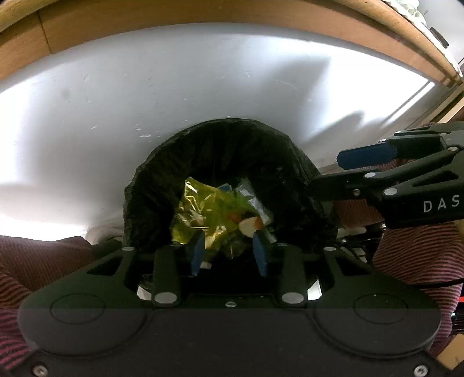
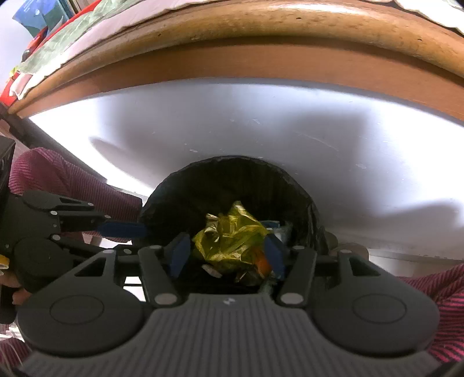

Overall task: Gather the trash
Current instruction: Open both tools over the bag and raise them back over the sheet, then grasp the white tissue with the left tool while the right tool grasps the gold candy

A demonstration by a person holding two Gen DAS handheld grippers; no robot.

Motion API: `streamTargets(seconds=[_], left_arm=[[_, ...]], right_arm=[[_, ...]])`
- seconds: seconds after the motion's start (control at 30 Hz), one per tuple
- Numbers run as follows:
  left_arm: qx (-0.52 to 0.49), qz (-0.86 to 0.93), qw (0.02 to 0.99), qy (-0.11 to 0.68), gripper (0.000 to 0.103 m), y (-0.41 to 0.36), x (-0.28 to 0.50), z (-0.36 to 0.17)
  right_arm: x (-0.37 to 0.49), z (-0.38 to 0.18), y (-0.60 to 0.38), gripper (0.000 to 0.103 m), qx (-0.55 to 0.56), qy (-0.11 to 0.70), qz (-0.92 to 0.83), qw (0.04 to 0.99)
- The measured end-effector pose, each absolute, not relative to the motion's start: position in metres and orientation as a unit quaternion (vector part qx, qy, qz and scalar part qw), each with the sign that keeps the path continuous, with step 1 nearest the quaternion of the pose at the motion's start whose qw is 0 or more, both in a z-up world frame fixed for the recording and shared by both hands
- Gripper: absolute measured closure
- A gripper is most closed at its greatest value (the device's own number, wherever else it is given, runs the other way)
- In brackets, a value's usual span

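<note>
A bin with a black liner (image 1: 220, 150) stands below both grippers, also in the right wrist view (image 2: 232, 185). Inside lie a crumpled yellow-green foil wrapper (image 1: 203, 208) (image 2: 232, 237), a silver wrapper (image 1: 255, 200) and an orange and white scrap (image 1: 249, 224). My left gripper (image 1: 229, 252) hangs open over the bin mouth, with nothing held between its blue pads (image 1: 197, 252). My right gripper (image 2: 227, 255) is open over the same bin and holds nothing. From the left wrist view it reaches in from the right, blue pad (image 1: 365, 156) at the bin rim.
A wooden table edge (image 1: 203, 14) (image 2: 261, 58) runs overhead, with a white panel (image 1: 145, 101) behind the bin. Maroon striped sleeves (image 1: 411, 255) (image 2: 58, 179) flank the bin. Red and green items (image 2: 43, 43) lie on the tabletop at upper left.
</note>
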State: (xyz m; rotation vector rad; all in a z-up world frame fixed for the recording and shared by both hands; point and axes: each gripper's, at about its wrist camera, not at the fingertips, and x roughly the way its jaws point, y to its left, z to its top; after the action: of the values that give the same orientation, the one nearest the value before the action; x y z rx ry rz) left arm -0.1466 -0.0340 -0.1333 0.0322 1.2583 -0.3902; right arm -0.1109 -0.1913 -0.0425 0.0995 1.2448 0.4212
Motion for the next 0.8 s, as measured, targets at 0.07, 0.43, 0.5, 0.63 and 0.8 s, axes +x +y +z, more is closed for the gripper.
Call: streamTargets(seconds=[0.07,0.43,0.5,0.63,0.8], left_arm=[[0.015,-0.18,0.791,0.585,0.067,-0.034,-0.146,-0.133],[0.034,-0.177,0.809,0.56,0.06,-0.04,-0.151,-0.116],[0.05,-0.179,0.824,0.535,0.056,-0.042,-0.153,-0.103],[0.056,-0.189,0.847,0.493,0.05,-0.041,-0.152,-0.073],[0.056,-0.203,0.882,0.421,0.041,-0.031,-0.151,-0.024]], right_arm=[[-0.111,-0.042,-0.192,0.033,0.046,0.578,0.195,0.791],[-0.109,-0.027,-0.196,0.032,0.05,0.562,0.2,0.801],[-0.106,-0.018,-0.196,0.032,0.051,0.551,0.203,0.808],[-0.101,0.008,-0.199,0.03,0.053,0.521,0.216,0.824],[-0.092,0.053,-0.211,0.024,0.068,0.467,0.253,0.845]])
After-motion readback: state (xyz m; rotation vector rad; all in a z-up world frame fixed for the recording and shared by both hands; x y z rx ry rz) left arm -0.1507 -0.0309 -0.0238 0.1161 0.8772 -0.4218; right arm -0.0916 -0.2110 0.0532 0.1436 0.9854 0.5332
